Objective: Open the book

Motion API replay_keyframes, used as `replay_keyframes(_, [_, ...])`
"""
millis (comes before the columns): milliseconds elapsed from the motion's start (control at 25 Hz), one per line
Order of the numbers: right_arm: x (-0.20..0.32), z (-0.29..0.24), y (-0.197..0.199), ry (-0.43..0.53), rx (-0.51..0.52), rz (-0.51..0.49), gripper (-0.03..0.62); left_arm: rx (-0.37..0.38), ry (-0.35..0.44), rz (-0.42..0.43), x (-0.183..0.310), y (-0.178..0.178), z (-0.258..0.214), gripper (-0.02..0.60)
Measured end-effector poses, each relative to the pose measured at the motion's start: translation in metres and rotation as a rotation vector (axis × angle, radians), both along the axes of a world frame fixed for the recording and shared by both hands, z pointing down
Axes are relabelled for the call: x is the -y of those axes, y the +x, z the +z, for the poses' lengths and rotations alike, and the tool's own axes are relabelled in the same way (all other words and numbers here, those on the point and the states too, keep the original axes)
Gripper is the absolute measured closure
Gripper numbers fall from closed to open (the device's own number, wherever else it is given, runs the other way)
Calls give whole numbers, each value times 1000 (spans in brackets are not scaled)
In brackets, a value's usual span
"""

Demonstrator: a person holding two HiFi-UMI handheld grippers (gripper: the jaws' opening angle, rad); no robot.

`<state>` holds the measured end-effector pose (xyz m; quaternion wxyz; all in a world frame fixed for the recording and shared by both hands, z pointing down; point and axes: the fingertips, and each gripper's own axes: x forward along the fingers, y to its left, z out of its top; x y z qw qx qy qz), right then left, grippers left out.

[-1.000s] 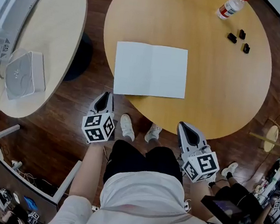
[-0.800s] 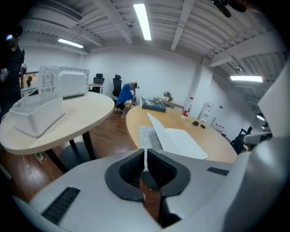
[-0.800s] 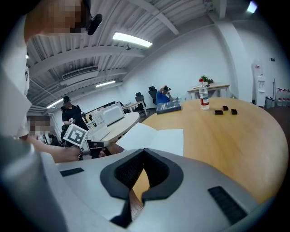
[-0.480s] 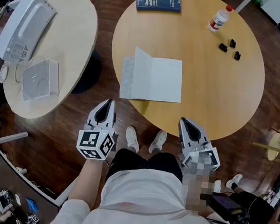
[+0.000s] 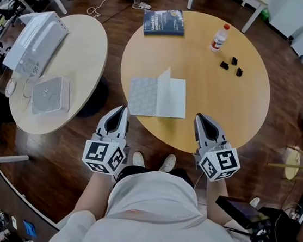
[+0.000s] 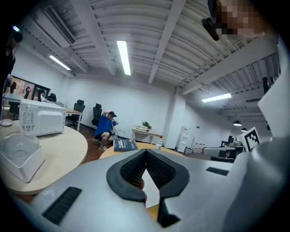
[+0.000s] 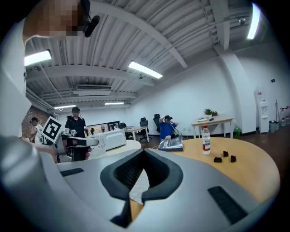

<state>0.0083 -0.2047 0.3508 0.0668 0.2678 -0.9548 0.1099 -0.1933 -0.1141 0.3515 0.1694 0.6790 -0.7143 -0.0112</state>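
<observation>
In the head view, the book [image 5: 158,98] is seen lying open on the round table [image 5: 241,107], near its front edge. Its left page is grey and patterned, its right page is white, and one leaf is raised upright at the fold. The left gripper [image 5: 123,109] and the right gripper [image 5: 200,118] are held just off the table's front edge, one on either side of the book and apart from it. A blue book [image 5: 163,21], a bottle [image 5: 220,37] and three small black pieces [image 5: 230,65] are placed at the far side of the table.

In the left gripper view, the jaws are seen pressed together at their tips, with nothing gripped. A strip of white page is glimpsed beneath them.

In the right gripper view, the jaws are likewise closed on each other and nothing is held. The book's page is seen through the gap below the tips, and the bottle is shown standing upright beyond.
</observation>
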Motion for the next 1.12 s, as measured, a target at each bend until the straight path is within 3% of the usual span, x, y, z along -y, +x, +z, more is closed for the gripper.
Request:
replay_keyframes(440, [3,-46,5,111,45,10,600,39,101,39,2,17,-51,569])
replay_keyframes(1120, [-12,-79,-2,178,81,-14,600,71,135,34,-19,15,-74,569])
